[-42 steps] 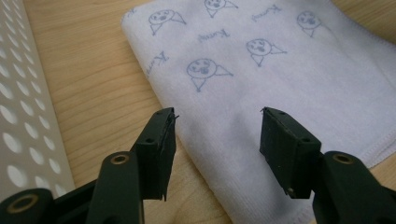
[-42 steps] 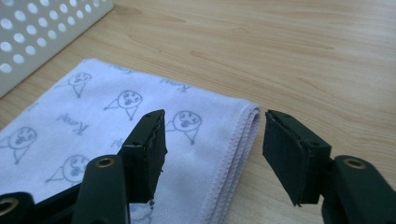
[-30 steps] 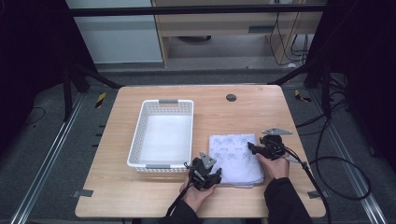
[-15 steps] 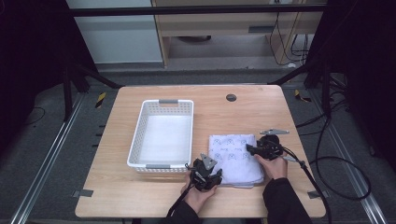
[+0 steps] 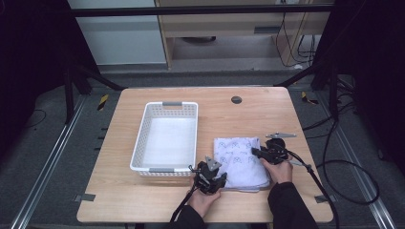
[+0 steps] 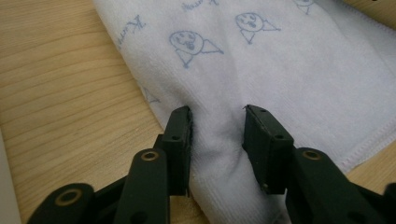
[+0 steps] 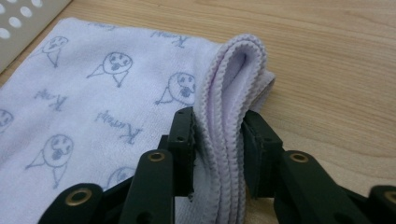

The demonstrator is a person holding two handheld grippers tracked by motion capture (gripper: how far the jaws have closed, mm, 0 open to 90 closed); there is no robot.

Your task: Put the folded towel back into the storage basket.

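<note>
Towel [image 5: 240,162] folded flat on counter [image 5: 267,119], just right of white basket [image 5: 167,138]. Right gripper [image 7: 217,140] fingers pinch hem fold; left gripper [image 6: 217,140] fingers narrow, straddling near edge bunch, grip unclear. Likely next: lift together toward basket.

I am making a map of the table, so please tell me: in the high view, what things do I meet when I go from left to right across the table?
White basket → left gripper → folded towel → right gripper.
</note>
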